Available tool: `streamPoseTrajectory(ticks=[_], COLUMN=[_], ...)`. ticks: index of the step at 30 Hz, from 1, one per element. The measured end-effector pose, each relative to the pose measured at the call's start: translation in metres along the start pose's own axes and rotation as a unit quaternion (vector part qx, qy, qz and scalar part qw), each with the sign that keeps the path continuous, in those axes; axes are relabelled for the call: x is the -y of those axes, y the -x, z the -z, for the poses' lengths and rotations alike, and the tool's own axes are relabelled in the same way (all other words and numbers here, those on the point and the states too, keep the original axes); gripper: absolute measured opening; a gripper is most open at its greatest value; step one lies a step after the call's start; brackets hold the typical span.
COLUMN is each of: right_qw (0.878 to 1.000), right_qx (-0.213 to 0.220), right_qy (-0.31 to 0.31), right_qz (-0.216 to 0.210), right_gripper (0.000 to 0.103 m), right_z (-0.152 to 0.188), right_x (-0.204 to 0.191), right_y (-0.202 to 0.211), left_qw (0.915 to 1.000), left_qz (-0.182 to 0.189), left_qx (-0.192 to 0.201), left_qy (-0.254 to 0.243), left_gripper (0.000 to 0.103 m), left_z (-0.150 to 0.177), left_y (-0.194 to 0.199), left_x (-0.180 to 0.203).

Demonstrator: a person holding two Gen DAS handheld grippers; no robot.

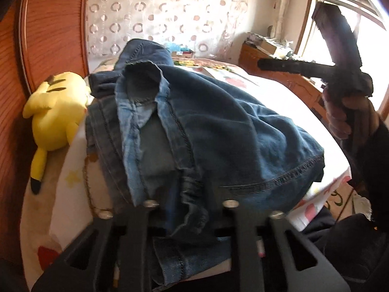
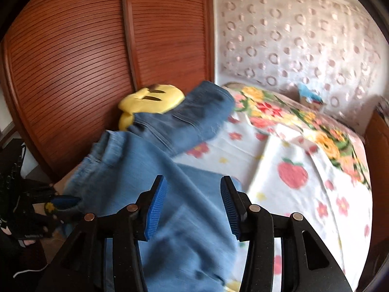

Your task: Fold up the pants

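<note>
Two grippers: left gripper (image 1: 192,209) is clamped on a bunched denim fold, right gripper (image 2: 193,209) has its blue pads apart, holding nothing
Pants (image 1: 194,131): heaped mid-frame on the bed (image 2: 304,194)
Risk: probably the bunch slips or the fold goes lopsided, since only one side's pinched
Surface: soft floral sheet
Room: wooden wardrobe (image 2: 73,60) upper left, yellow plush (image 1: 56,112) beside the jeans

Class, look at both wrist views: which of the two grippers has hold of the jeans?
The left gripper: denim from the jeans is bunched between its fingers. The right gripper is open, its blue pads apart above the cloth.
</note>
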State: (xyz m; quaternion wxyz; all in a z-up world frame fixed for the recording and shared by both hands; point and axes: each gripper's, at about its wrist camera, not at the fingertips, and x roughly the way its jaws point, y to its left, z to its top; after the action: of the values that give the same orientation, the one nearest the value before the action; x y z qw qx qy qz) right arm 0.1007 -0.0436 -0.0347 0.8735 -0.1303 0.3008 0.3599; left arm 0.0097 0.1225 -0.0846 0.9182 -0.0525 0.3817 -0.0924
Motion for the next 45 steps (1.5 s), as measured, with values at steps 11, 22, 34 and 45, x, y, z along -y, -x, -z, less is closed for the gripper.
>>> streamPoseTrajectory(ticks=[11, 22, 34, 45], right_qw=[0.999, 0.997, 0.996, 0.996], right_qx=[-0.012, -0.027, -0.043, -0.050], right_qy=[-0.044, -0.064, -0.070, -0.074], right_qz=[0.020, 0.021, 0.023, 0.015], right_gripper=[0.048, 0.049, 0.049, 0.048], right_z=[0.016, 0.033, 0.053, 0.084], right_x=[0.019, 0.025, 0.019, 0.004], right_y=[0.003, 0.003, 0.016, 0.055], left_qw=[0.9981, 0.9989, 0.9973, 0.9990], left_qz=[-0.014, -0.029, -0.050, -0.035], left_qx=[0.057, 0.036, 0.052, 0.020], left_qy=[-0.020, -0.011, -0.005, -0.021], left_gripper=[0.008, 0.008, 0.045, 0.046], left_z=[-0.006, 0.000, -0.023, -0.035], left_y=[0.070, 0.060, 0.052, 0.004], left_x=[0.005, -0.002, 0.000, 0.017])
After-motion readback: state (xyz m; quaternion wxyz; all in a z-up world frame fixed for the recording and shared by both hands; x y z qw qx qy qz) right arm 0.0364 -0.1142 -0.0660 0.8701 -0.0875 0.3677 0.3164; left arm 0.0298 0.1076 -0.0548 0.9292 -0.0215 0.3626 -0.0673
